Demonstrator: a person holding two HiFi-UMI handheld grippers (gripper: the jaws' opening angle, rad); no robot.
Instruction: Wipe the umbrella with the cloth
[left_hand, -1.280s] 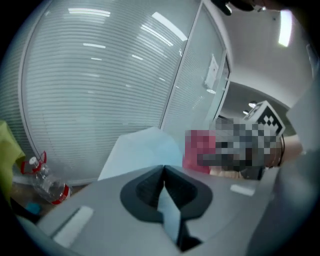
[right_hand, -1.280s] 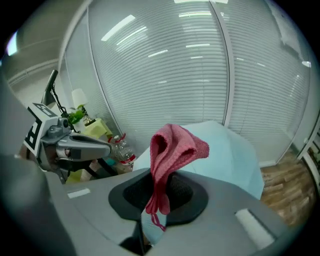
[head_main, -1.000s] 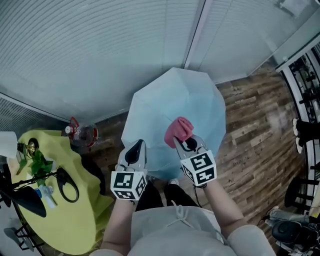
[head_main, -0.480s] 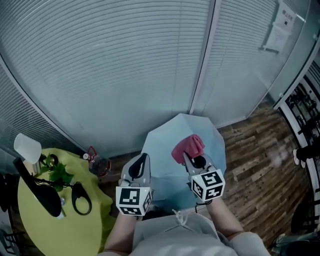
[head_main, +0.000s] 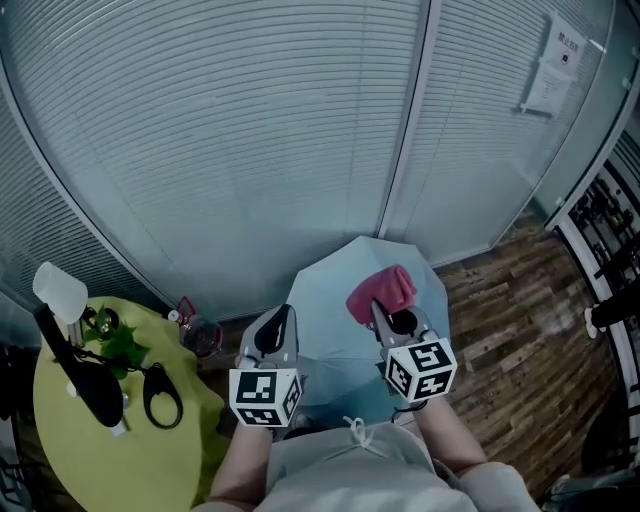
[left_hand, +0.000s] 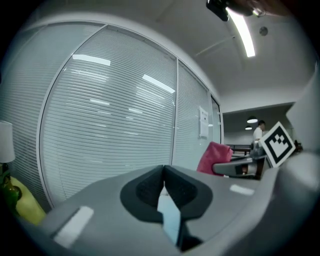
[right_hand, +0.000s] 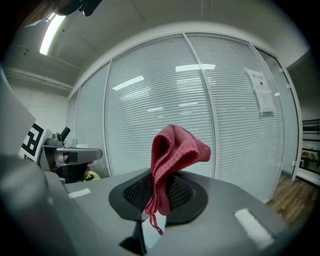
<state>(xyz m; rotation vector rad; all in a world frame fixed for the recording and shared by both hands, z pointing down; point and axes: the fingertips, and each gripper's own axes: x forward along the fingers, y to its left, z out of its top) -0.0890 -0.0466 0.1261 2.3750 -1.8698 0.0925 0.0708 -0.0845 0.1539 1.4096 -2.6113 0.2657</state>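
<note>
The open pale-blue umbrella (head_main: 350, 330) rests on the floor below my hands, its canopy facing up. My right gripper (head_main: 392, 312) hovers over its right half, shut on a folded red cloth (head_main: 381, 291) that sticks up from the jaws. In the right gripper view the cloth (right_hand: 174, 149) is pinched between the pads of the right gripper (right_hand: 159, 192). My left gripper (head_main: 276, 326) is held over the canopy's left edge. In its own view the left gripper (left_hand: 163, 184) is shut with nothing between the pads, and a strip of umbrella (left_hand: 171, 222) shows below them.
A round table with a yellow-green cover (head_main: 70, 455) stands at lower left, bearing a black lamp (head_main: 78, 378) and a plant. A water bottle (head_main: 198, 335) stands beside it. A glass wall with blinds (head_main: 250, 150) rises ahead. Wooden floor (head_main: 520, 310) and a rack (head_main: 610, 230) lie to the right.
Both grippers have risen, the right one still holding the cloth. The head view has tipped upward, so the umbrella sits lower and smaller and more of the blinds shows.
</note>
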